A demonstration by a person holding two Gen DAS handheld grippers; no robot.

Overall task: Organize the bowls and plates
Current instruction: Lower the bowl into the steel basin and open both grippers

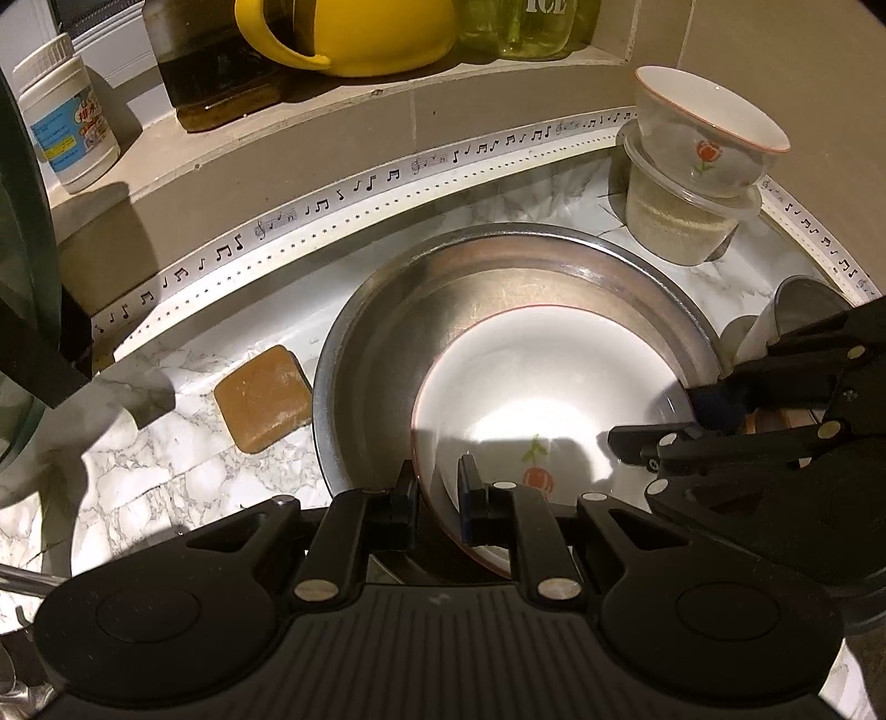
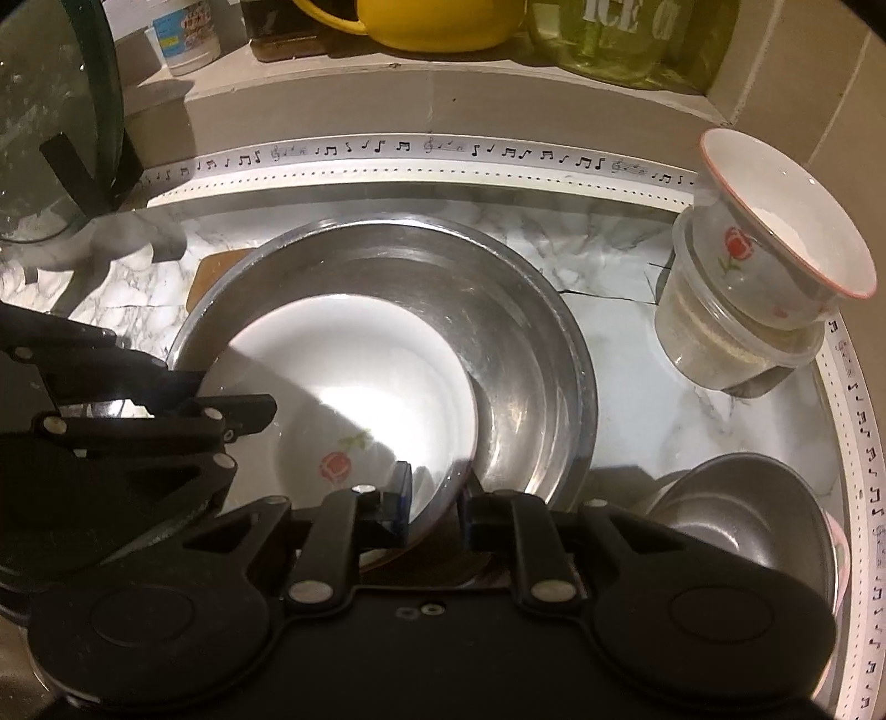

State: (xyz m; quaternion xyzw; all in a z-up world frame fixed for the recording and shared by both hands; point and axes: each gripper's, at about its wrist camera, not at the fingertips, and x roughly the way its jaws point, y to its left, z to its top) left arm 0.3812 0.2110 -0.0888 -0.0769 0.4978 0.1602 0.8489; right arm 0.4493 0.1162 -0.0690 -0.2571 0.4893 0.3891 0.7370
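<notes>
Marble-patterned counter [image 1: 166, 459] fills the left wrist view, edged by a white strip printed with music notes [image 1: 354, 188] under a beige tiled ledge that carries a yellow pitcher [image 1: 354, 33], a dark jar and a white tub; a brown sponge [image 1: 263, 404] lies just beside a wide steel basin [image 1: 387, 332]. Inside the basin sits a white flowered plate [image 1: 542, 387], and the left gripper [image 1: 437, 487] has its narrow jaws pinching the plate's near rim, one pad outside and one inside. The right gripper [image 1: 681, 421] reaches in from the right onto the far side of that rim. At the back corner a flowered bowl [image 1: 714, 127] rests tilted on a plastic tub [image 1: 681, 221]. From the right wrist view the same counter curves around, a glass lid leaning at left and a small steel bowl [image 2: 742, 515] near the right edge. The right gripper [image 2: 434, 498] straddles the plate [image 2: 343, 354] edge with jaws narrow but slightly apart, so whether the pads press I cannot tell. The step looks like settling or lifting the plate with both claws; the next move probably calls for an even two-sided hold and a level rise clear of the basin wall [image 2: 520, 343]
</notes>
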